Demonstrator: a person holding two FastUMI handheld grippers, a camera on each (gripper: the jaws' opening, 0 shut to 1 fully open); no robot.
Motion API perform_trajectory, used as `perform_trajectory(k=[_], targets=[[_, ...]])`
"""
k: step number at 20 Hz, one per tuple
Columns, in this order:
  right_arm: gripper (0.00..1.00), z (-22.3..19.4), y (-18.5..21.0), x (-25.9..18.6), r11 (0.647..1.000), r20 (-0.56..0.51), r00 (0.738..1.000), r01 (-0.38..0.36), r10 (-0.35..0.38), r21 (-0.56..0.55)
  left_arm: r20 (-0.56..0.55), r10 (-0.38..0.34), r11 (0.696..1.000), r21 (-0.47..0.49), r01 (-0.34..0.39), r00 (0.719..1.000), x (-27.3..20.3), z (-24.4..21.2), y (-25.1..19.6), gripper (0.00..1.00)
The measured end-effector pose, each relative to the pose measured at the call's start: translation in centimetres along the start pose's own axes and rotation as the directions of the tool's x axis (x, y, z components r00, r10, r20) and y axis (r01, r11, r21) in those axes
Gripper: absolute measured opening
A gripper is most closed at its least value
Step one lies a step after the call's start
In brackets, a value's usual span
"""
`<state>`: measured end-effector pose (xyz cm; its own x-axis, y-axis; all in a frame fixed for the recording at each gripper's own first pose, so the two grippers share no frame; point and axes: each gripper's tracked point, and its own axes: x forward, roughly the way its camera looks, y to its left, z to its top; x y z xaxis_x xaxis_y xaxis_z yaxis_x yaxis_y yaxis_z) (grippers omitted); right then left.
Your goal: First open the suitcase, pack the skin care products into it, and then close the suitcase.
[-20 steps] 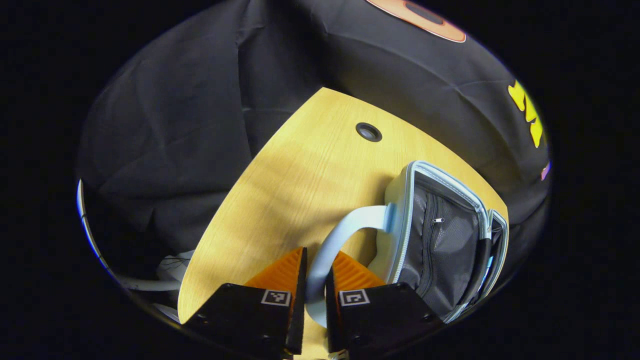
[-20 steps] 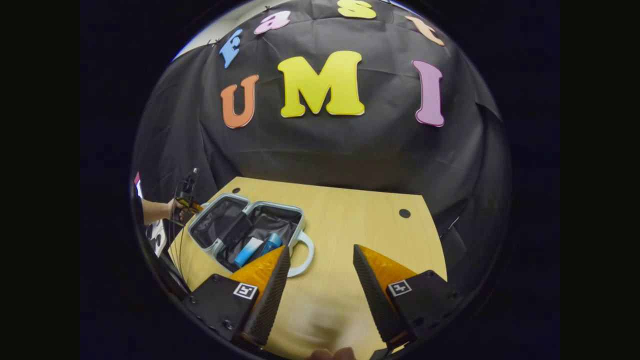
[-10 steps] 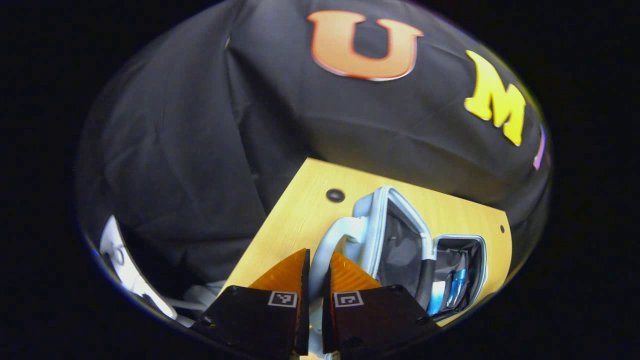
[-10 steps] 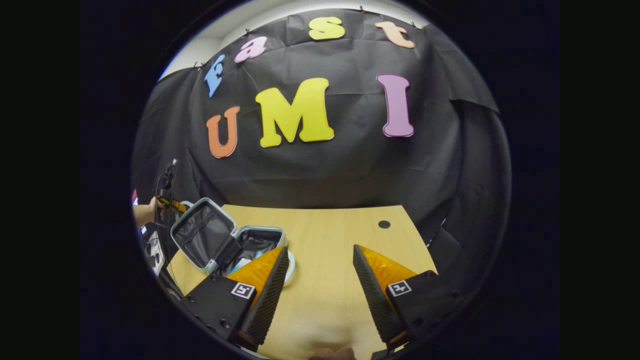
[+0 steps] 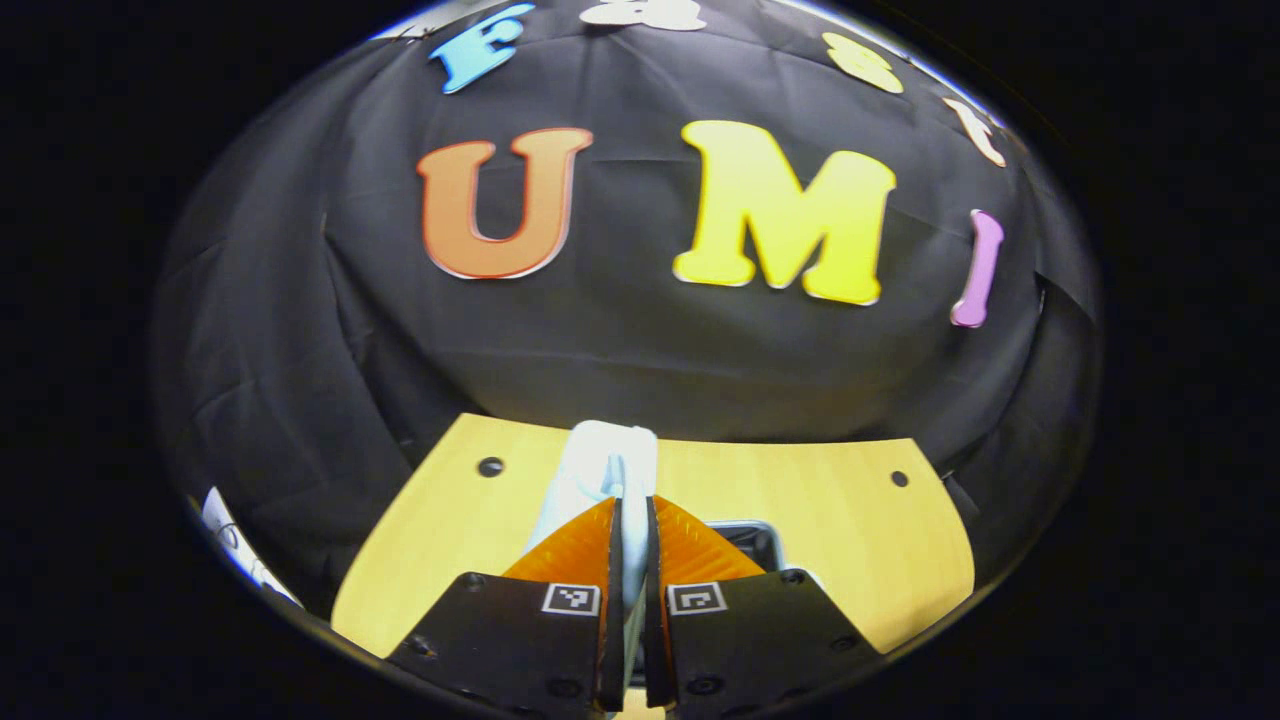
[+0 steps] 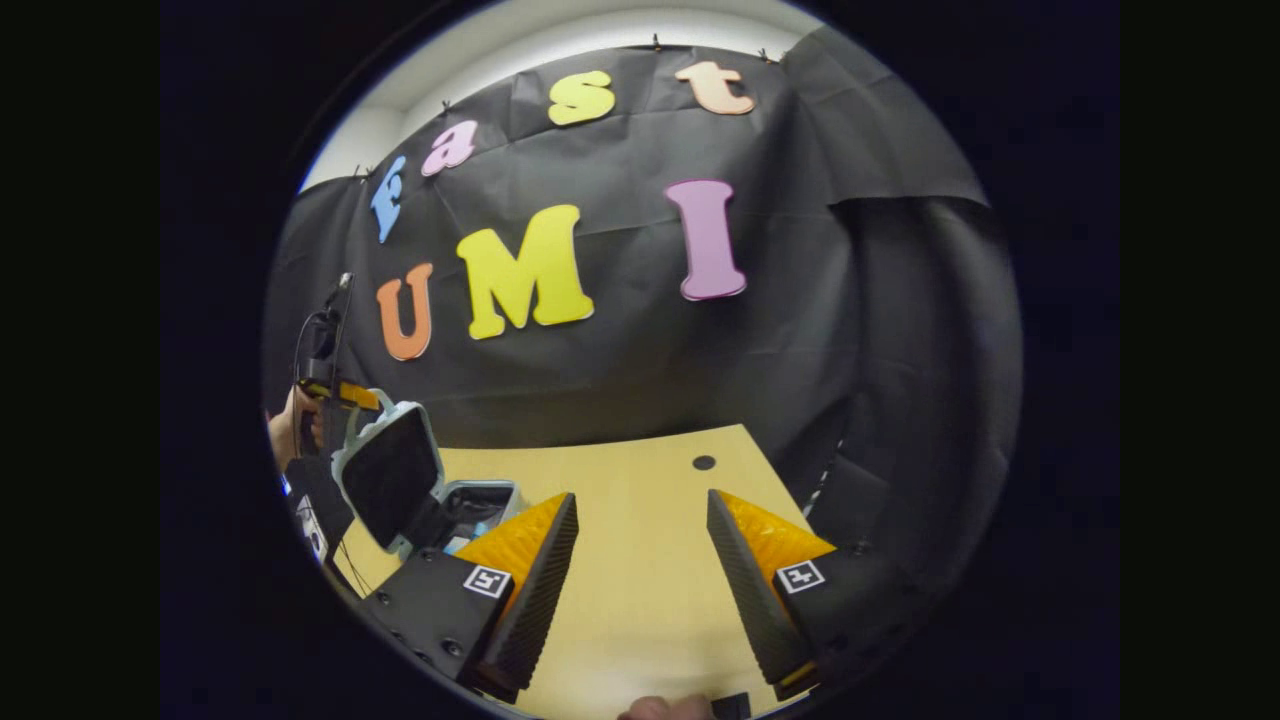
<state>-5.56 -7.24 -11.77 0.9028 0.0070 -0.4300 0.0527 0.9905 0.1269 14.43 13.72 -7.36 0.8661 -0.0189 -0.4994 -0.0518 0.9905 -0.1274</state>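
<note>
Left gripper [image 5: 630,520] clamps narrow on the suitcase handle [image 5: 628,545]; pale lid [image 5: 600,465] rises just beyond its fingertips, over the table [image 5: 830,540]. Right gripper [image 6: 640,520] gapes wide, empty, above bare wood. Suitcase [image 6: 400,480] sits half-raised, far to its left.

A wooden table [image 6: 650,560] stands before the black cloth wall [image 6: 800,330]; two dark holes [image 5: 490,466] mark its far corners.

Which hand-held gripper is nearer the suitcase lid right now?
Left. The left hand-held gripper is shut on the handle of the raised suitcase lid. The right hand-held gripper is open above the table, apart from the suitcase.
</note>
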Motion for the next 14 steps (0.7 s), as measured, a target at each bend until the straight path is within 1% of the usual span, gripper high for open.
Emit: perform_trajectory(k=[2, 3, 4, 6, 7, 8, 9, 11, 12, 13, 14], targets=[[0.78, 0.1, -1.6, -0.4, 0.999, 0.005, 0.999, 0.04, -0.04, -0.005, 0.003, -0.045, 0.999, 0.024, 0.045, 0.999, 1.2, -2.4, -5.7, 0.11], [0.75, 0.1, -2.2, -0.8, 0.998, 0.004, 0.998, 0.057, -0.057, -0.013, -0.001, -0.069, 0.997, 0.045, 0.069, 0.998, 1.9, -3.9, -8.1, 0.1], [0.78, 0.2, -2.9, -1.0, 0.997, 0.0, 0.997, 0.076, -0.076, -0.026, -0.015, -0.08, 0.994, 0.068, 0.081, 0.997, 2.8, -5.7, -9.9, 0.1], [0.78, 0.0, -4.2, -1.8, 0.993, -0.011, 0.994, 0.106, -0.107, -0.052, -0.04, -0.102, 0.99, 0.093, 0.106, 0.994, 4.6, -9.1, -13.1, 0.1], [0.75, -0.1, -4.9, -2.2, 0.99, -0.019, 0.992, 0.122, -0.123, -0.066, -0.06, -0.115, 0.988, 0.1, 0.121, 0.992, 5.5, -10.9, -14.5, 0.1], [0.75, -0.2, -5.5, -2.5, 0.987, -0.023, 0.99, 0.137, -0.139, -0.08, -0.085, -0.12, 0.986, 0.11, 0.129, 0.989, 6.7, -12.6, -15.9, 0.1], [0.78, -0.3, -6.0, -2.8, 0.984, -0.03, 0.987, 0.151, -0.155, -0.094, -0.108, -0.122, 0.984, 0.115, 0.134, 0.987, 7.7, -14.3, -16.9, 0.1], [0.78, -0.8, -6.9, -3.3, 0.978, -0.047, 0.983, 0.172, -0.178, -0.116, -0.141, -0.119, 0.982, 0.131, 0.138, 0.983, 9.8, -16.8, -17.7, 0.1], [0.75, -0.9, -7.2, -3.5, 0.976, -0.052, 0.981, 0.18, -0.188, -0.125, -0.157, -0.115, 0.981, 0.137, 0.137, 0.981, 10.3, -17.8, -17.9, 0.1], [0.78, -1.0, -7.4, -3.5, 0.973, -0.056, 0.979, 0.187, -0.196, -0.134, -0.166, -0.111, 0.981, 0.142, 0.135, 0.98, 10.7, -18.8, -18.2, 0.1], [0.76, -1.1, -7.6, -3.7, 0.972, -0.06, 0.978, 0.189, -0.199, -0.14, -0.172, -0.107, 0.98, 0.15, 0.134, 0.979, 11.1, -19.5, -18.7, 0.1]])
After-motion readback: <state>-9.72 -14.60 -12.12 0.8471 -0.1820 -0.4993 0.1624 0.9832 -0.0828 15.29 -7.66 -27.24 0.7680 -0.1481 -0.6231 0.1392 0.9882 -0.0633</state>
